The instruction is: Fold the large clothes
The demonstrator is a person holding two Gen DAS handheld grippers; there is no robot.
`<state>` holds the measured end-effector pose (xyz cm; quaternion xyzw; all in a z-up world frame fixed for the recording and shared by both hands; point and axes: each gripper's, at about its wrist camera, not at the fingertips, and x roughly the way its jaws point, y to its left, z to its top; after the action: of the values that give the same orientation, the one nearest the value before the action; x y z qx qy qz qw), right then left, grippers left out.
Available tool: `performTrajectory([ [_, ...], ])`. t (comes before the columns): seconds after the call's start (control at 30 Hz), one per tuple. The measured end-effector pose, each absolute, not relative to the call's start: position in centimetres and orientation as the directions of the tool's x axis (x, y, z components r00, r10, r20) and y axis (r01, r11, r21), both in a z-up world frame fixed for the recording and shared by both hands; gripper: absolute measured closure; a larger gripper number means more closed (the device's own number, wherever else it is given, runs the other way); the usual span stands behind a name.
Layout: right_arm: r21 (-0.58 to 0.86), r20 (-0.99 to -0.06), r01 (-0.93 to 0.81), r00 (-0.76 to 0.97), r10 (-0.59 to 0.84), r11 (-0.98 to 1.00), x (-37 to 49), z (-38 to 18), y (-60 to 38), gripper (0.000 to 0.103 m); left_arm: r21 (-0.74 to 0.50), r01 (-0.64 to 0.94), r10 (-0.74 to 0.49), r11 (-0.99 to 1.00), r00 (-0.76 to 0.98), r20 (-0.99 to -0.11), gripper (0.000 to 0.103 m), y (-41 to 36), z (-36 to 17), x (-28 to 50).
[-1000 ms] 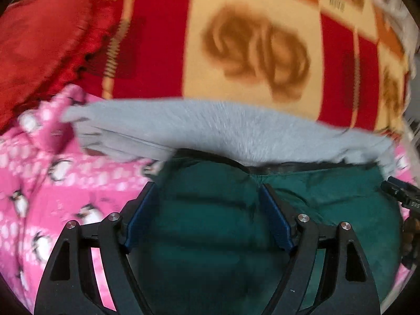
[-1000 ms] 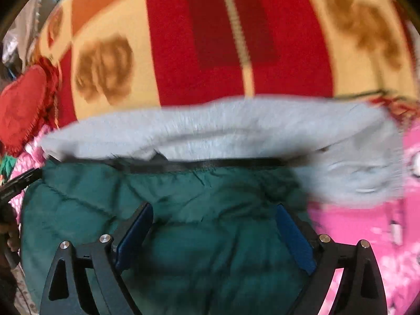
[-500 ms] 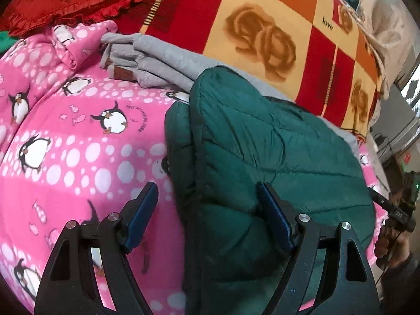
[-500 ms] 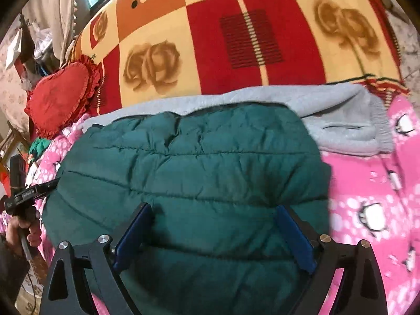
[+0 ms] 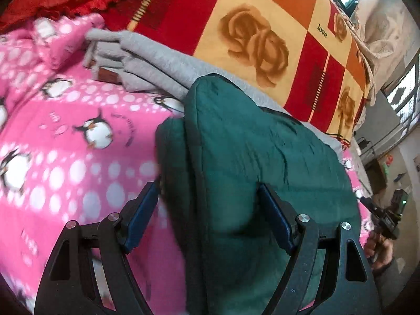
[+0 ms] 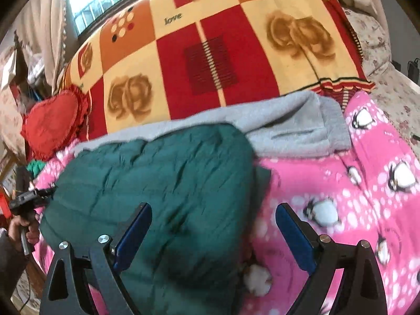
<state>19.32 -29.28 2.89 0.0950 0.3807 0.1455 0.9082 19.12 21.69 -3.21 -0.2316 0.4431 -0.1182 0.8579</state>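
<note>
On the pink penguin blanket (image 5: 65, 144), our 2 grippers, left (image 5: 208, 216) and right (image 6: 214, 229), hover wide open and empty, so the puffy green jacket (image 6: 162, 183) may spring unfolded.

— How does the left gripper (image 5: 210, 210) stand?

— Angled downward, its jaws spread wide, the blue pads (image 5: 141, 212) well apart and pressing on nothing. In the right wrist view it shows at the left edge, held in the person's left hand (image 6: 23, 232), the fingers wrapped round the handle.

— And the right gripper (image 6: 214, 232)?

— Also tipped downward, with its jaws wide apart and its blue pads (image 6: 292, 232) free. The left wrist view catches it at the right edge, gripped by the right hand (image 5: 380, 246) above a grey sleeve.
</note>
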Motion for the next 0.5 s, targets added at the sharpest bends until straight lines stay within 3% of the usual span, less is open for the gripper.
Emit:
performTrajectory([
  [0.13,0.306,-0.712,-0.206,0.599,0.367,0.929,22.5,1.2,-29.6,0.009,-0.530,0.008,-0.452,0.848,0.533,-0.715,0.022,22.3,-3.9,21.9],
  [0.23,0.313,-0.749,-0.204,0.547,0.373,0.928,24.8,-1.0,-29.9,0.009,-0.557,0.015,-0.487,0.830,0.505,-0.712,0.014,22.8,-4.7,22.8],
  [0.27,0.335,-0.757,-0.202,0.523,0.391,0.920,25.6,-2.1,-30.2,0.004,-0.569,0.014,-0.500,0.822,0.497,-0.710,0.012,23.0,-5.0,23.1],
  [0.4,0.550,-0.693,-0.135,0.477,0.540,0.824,27.5,-5.6,-32.6,0.000,-0.580,0.043,-0.521,0.814,0.496,-0.694,0.011,23.3,-5.4,23.5],
  [0.5,0.601,-0.631,-0.202,0.474,0.614,0.773,27.7,-5.6,-32.2,0.000,-0.588,0.051,-0.532,0.807,0.495,-0.687,0.007,23.4,-5.6,24.0],
])
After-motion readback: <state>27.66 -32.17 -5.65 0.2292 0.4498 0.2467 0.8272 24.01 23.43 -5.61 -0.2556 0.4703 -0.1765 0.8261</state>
